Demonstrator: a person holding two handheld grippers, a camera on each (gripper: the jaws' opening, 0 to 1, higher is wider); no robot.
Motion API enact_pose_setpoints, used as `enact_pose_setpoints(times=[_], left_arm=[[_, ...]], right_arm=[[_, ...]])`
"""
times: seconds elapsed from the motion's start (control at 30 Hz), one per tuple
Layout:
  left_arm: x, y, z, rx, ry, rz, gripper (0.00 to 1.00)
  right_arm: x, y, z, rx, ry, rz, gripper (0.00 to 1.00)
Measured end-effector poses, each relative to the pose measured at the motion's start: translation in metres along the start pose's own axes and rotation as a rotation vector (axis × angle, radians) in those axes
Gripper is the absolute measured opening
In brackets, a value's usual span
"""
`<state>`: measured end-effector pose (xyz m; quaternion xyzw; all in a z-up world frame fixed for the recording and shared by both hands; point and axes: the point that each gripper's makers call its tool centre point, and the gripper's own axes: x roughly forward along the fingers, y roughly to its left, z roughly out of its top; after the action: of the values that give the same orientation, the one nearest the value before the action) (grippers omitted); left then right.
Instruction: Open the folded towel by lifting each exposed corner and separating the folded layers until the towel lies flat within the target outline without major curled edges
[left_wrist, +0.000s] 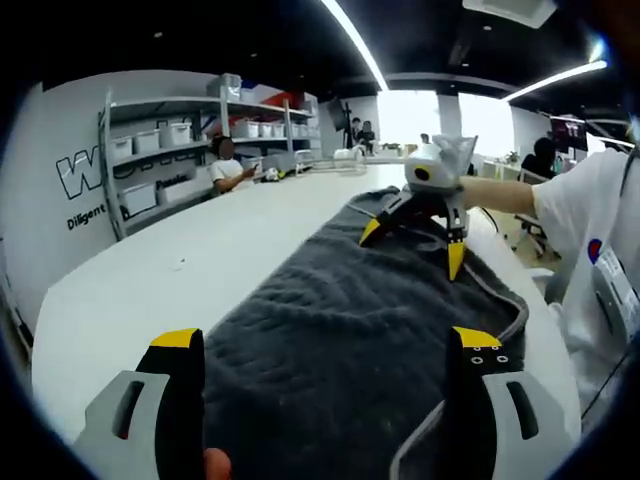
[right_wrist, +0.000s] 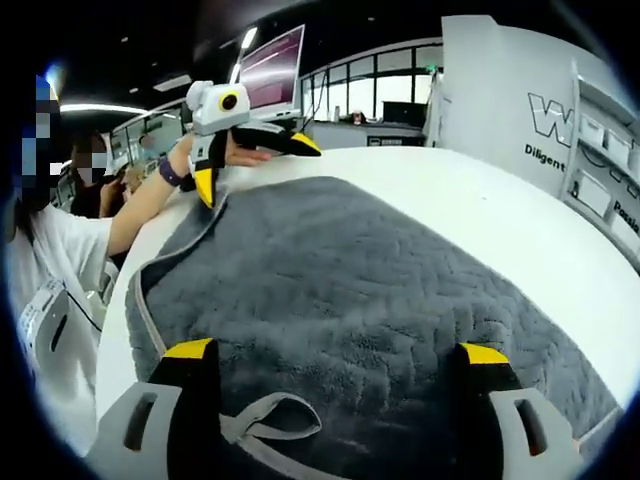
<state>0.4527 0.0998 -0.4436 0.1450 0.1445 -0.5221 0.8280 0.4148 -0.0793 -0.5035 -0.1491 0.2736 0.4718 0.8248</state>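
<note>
On the white bench (left_wrist: 200, 260), both claws, left (left_wrist: 325, 365) and right (right_wrist: 335, 375), hover released over the grey towel (right_wrist: 350, 290).

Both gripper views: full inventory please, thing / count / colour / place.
towel: 1, dark grey with lighter grey edging, spread along the table
hanging loop: 1, grey, on the towel's edge between the right gripper's jaws
table: 1, white, under the towel
shelving: 1 unit, white with pale bins, by the wall
monitor: 1, pinkish screen, beyond the table
seated people: a few, in the background
left gripper: 1, grey with yellow tips, open over the towel
right gripper: 1, same colours, open over the towel
</note>
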Motion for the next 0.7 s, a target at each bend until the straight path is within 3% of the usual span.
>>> enact_pose_setpoints(times=[0.7], left_arm=[[-0.001, 0.004, -0.002, 0.006, 0.01, 0.003, 0.99]], right_arm=[[0.001, -0.058, 0.005, 0.032, -0.06, -0.036, 0.96]])
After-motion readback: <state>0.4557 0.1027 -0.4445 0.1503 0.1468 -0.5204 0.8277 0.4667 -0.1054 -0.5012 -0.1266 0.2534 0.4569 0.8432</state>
